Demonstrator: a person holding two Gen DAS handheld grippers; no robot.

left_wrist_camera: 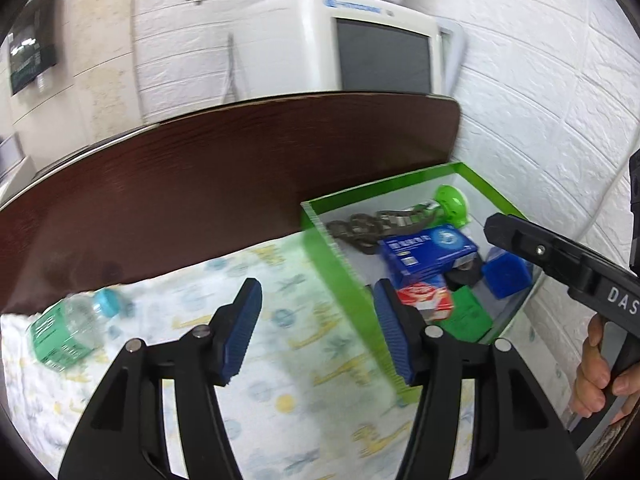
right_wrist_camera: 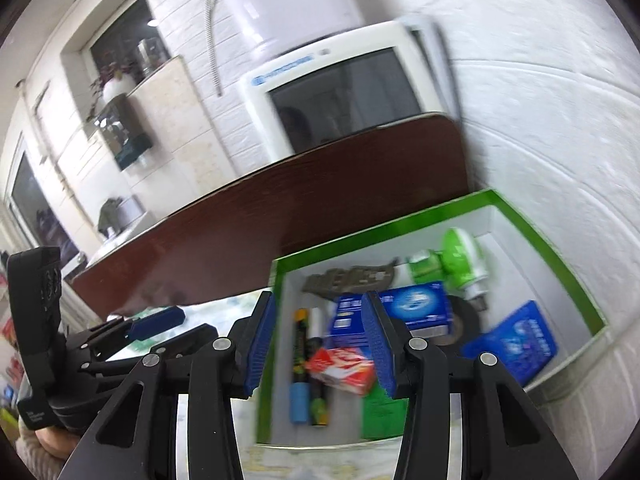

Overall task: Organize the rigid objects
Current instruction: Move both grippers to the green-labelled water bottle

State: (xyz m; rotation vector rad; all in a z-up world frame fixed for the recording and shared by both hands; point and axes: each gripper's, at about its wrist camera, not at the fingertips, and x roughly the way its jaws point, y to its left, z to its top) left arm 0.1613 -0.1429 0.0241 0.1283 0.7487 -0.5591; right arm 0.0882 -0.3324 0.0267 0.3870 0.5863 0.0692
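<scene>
A green-rimmed box point(left_wrist_camera: 404, 184) with white inner walls is seen standing on a patterned cloth point(left_wrist_camera: 280, 360) at the right end of a dark wooden table point(left_wrist_camera: 200, 176), close against a white brick-textured wall point(left_wrist_camera: 540, 100). The rigid objects are gathered inside this box: a blue carton point(right_wrist_camera: 416, 304) lies near the middle, a red and white packet point(right_wrist_camera: 344, 368) rests in front of it, and a green plastic gadget point(right_wrist_camera: 460, 256) is set toward the far corner beside a brownish metal piece point(right_wrist_camera: 352, 276). A dark marker-like stick point(right_wrist_camera: 300, 344) and a blue-capped tube point(right_wrist_camera: 300, 400) are laid along the near-left wall, a roll of black tape point(right_wrist_camera: 464, 320) sits behind the carton, a blue pouch point(right_wrist_camera: 516, 340) leans at the right side, and a flat green piece point(right_wrist_camera: 380, 412) lies at the front. Outside the box, a clear bottle point(left_wrist_camera: 68, 328) with a green label and a pale blue cap is seen lying on its side on the cloth, well apart from the box. The left gripper point(left_wrist_camera: 318, 320) is held above the cloth at the box's left wall; its blue pads are spread apart and nothing is caught between them. The right gripper point(right_wrist_camera: 318, 344) is held over the box's near-left corner with its fingers parted and empty, the packet showing behind the gap. A hand point(left_wrist_camera: 604, 372) is seen wrapped around the right gripper's handle. A white monitor point(left_wrist_camera: 380, 52) stands behind the table.
</scene>
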